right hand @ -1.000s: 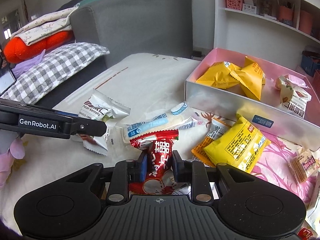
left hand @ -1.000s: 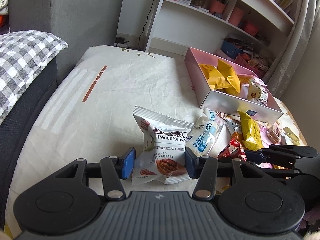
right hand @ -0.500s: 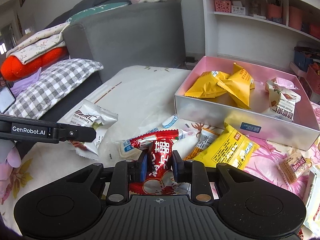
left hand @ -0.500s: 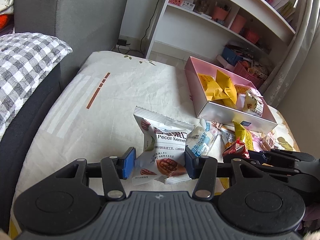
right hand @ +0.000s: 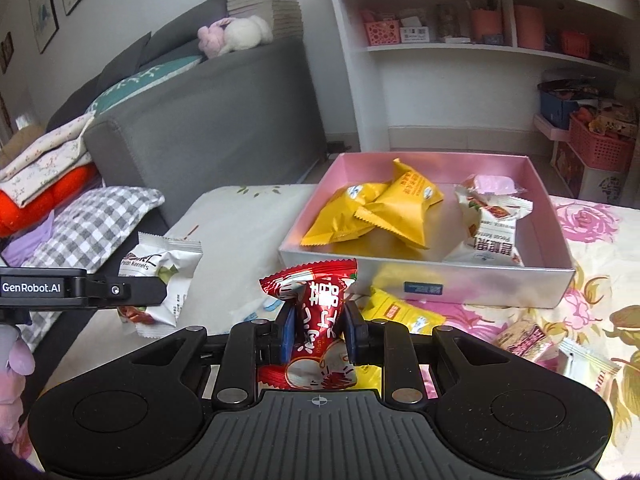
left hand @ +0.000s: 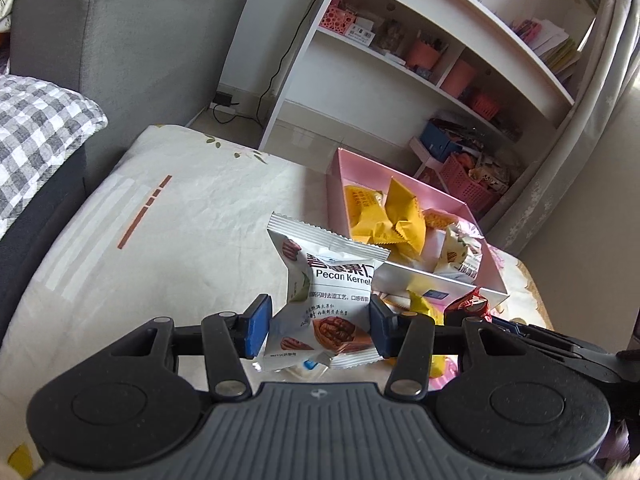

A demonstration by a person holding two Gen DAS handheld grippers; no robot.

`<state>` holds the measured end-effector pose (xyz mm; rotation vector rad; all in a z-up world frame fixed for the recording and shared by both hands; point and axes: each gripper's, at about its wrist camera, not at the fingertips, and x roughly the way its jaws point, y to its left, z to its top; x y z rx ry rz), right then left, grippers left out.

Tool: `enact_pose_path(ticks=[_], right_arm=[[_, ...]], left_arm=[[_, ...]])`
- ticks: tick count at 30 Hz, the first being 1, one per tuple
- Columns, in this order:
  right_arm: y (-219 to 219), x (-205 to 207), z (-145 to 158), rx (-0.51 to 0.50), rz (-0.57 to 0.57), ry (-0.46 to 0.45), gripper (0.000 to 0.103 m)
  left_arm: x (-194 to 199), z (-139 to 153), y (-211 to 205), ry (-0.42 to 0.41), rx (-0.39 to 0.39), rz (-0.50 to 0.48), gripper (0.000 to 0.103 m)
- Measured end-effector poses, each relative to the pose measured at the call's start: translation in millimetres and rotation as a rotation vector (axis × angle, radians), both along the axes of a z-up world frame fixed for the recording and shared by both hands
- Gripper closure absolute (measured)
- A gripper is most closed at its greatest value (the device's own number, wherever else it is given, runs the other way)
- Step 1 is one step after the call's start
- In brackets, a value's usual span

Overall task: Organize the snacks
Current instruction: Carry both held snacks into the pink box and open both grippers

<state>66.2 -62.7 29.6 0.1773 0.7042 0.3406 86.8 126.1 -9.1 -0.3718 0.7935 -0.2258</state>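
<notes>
The left hand-held gripper [left hand: 319, 325] is clamping a white pecan kernel packet [left hand: 323, 294] above the sheet-covered bed [left hand: 168, 232], while the right hand-held gripper [right hand: 318, 330] is squeezing a red snack packet [right hand: 318, 322] upright between its pads. Just beyond, loose snacks are lying by a pink box [right hand: 424, 278] that is holding yellow packets [right hand: 376, 210], before a white shelf unit [right hand: 460, 80]

Support: bed [right hand: 240, 240], cream sheet, floral print at right

On it: pink box [right hand: 424, 276]; loose yellow packet [right hand: 400, 312] and pink-labelled packet [right hand: 524, 338] lying before the box
</notes>
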Motion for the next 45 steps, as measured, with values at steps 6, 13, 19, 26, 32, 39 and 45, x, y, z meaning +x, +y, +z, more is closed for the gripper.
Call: enact_pose_path(ticks=[6,13,19,26,32,39,45], right_arm=[[-30,12,10,0.029,-0.102,-0.005,0.079],[-65,43,10,0.117,-0.198,0.027,0.079],[-89,71,-6,0.211,-0.277,0.079,0.079],[-85,93,-22,0.231,-0.276,0.107,0.079],[-75,102,-31,0.201,-0.265,0.109,0.079],[-72,105,-38,0.095,-0.31,0.084,0.079],[-75,105,-41,0.114,-0.318,0.094,0.079]], left_arm=[[21,2,-29,-0.006,-0.021,-0.01,0.056],[61,3,-56,-0.016,-0.025,-0.041,0.056],[90,-10,-67,0.007,-0.021,-0.052,0.056],[103,-32,-76,0.051,-0.001,-0.058,0.056],[107,-35,-81,0.015,0.034,-0.062,0.055],[109,-38,-87,-0.056,0.099,-0.066,0.055],[110,-40,-90,-0.093,0.106,-0.092,0.055]])
